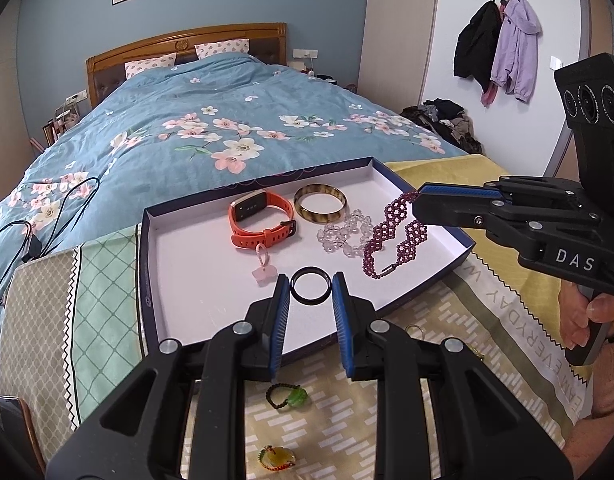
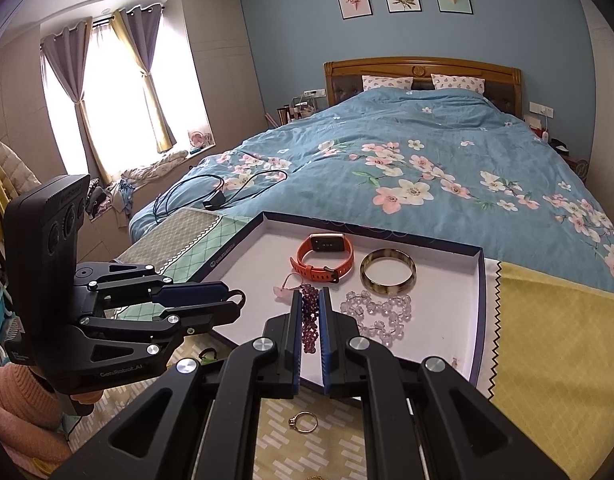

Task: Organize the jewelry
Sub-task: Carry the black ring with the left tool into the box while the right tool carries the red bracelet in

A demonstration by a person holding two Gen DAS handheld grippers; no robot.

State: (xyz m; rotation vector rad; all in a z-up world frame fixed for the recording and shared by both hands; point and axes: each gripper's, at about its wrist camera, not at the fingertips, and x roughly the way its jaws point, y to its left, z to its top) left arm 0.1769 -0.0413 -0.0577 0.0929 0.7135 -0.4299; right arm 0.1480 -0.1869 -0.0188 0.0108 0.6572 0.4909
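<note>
On the near cloth lies a green pendant (image 1: 293, 397). The left tongs (image 1: 311, 286) grip a black ring (image 1: 311, 288) over the tray (image 1: 147, 264); the right tongs (image 2: 310, 305), clenched, hold a purple bead bracelet (image 1: 395, 232) farther right, beside an orange watch (image 1: 259, 220).

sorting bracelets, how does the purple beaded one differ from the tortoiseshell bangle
The purple beaded bracelet is a flexible woven strand, hanging from the shut right gripper. The tortoiseshell bangle is a rigid brown-and-cream hoop, lying flat and ungripped. Both are over or in the white-lined tray.
</note>
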